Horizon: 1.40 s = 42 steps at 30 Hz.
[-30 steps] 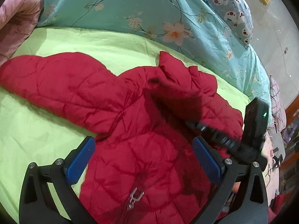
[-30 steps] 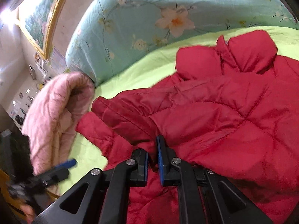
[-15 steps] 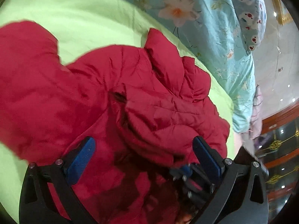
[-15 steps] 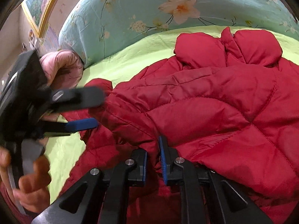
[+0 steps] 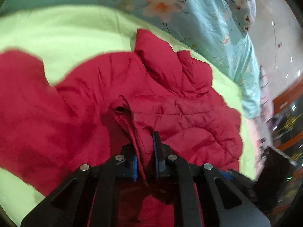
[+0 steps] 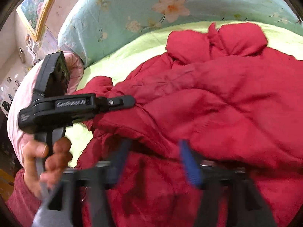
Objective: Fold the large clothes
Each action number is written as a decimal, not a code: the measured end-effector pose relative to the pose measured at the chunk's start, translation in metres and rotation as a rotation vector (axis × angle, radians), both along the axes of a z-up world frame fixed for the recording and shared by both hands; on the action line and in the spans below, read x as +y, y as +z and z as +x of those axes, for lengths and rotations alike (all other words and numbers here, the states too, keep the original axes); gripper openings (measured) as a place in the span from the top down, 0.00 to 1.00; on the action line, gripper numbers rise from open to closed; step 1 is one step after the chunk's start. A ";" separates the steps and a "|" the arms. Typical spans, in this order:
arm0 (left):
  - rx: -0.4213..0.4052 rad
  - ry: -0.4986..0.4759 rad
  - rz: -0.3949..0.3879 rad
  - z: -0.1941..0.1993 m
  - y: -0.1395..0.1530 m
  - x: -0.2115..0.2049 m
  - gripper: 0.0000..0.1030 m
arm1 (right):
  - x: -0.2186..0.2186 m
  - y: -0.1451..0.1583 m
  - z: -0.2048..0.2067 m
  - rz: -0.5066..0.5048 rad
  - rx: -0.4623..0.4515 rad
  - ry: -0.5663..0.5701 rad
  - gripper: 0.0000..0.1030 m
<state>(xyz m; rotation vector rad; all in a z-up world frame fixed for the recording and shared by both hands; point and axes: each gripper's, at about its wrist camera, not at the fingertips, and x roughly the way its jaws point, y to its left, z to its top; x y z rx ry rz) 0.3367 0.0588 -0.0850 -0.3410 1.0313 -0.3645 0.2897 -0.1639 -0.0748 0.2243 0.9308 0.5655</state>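
A red quilted jacket (image 5: 170,98) lies on a lime-green sheet (image 5: 66,32), one sleeve folded across its body. My left gripper (image 5: 144,151) is shut on the cuff edge of that sleeve (image 5: 138,138). In the right wrist view the jacket (image 6: 217,104) fills the frame and the left gripper (image 6: 130,101) shows pinching the sleeve from the left. My right gripper (image 6: 153,160) is open, its blue pads (image 6: 189,162) blurred, just above the jacket and holding nothing.
A light-blue floral quilt (image 5: 189,9) is heaped behind the jacket. A pink blanket (image 6: 20,98) lies at the left of the bed. The person's hand (image 6: 49,155) holds the left gripper's handle. Room furniture (image 5: 287,117) stands beyond the bed's right edge.
My left gripper moved in and closed on the sleeve cuff. My right gripper let go of the sleeve and opened.
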 end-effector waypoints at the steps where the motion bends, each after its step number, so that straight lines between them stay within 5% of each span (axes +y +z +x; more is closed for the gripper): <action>1: -0.022 -0.009 0.054 0.002 0.002 0.000 0.90 | -0.007 0.004 -0.005 0.011 0.003 0.000 0.31; 7: -0.072 -0.062 0.253 0.002 -0.004 0.001 0.89 | -0.089 0.037 -0.011 0.042 -0.083 -0.197 0.33; 12: -0.118 -0.109 0.344 -0.005 0.001 -0.018 0.89 | -0.132 0.027 0.041 -0.125 -0.066 -0.333 0.35; 18: -0.083 -0.114 0.364 0.004 -0.022 -0.016 0.81 | -0.136 -0.026 0.086 -0.292 -0.042 -0.327 0.37; 23: -0.087 -0.088 0.398 0.006 -0.030 -0.021 0.80 | -0.127 -0.017 0.083 -0.329 -0.047 -0.355 0.37; 27: -0.105 -0.089 0.420 0.004 -0.030 -0.025 0.79 | -0.109 0.017 0.042 -0.298 -0.156 -0.297 0.37; 29: -0.108 -0.089 0.411 0.003 -0.031 -0.023 0.79 | -0.094 0.018 0.030 -0.363 -0.174 -0.266 0.36; 32: -0.118 -0.092 0.389 0.002 -0.033 -0.019 0.78 | -0.095 -0.010 0.037 -0.443 -0.106 -0.260 0.37; 34: -0.118 -0.089 0.384 0.002 -0.034 -0.017 0.76 | -0.107 -0.027 0.046 -0.392 -0.050 -0.272 0.36; 42: -0.115 -0.044 0.395 -0.008 -0.026 -0.012 0.66 | -0.109 -0.022 0.050 -0.414 -0.041 -0.288 0.34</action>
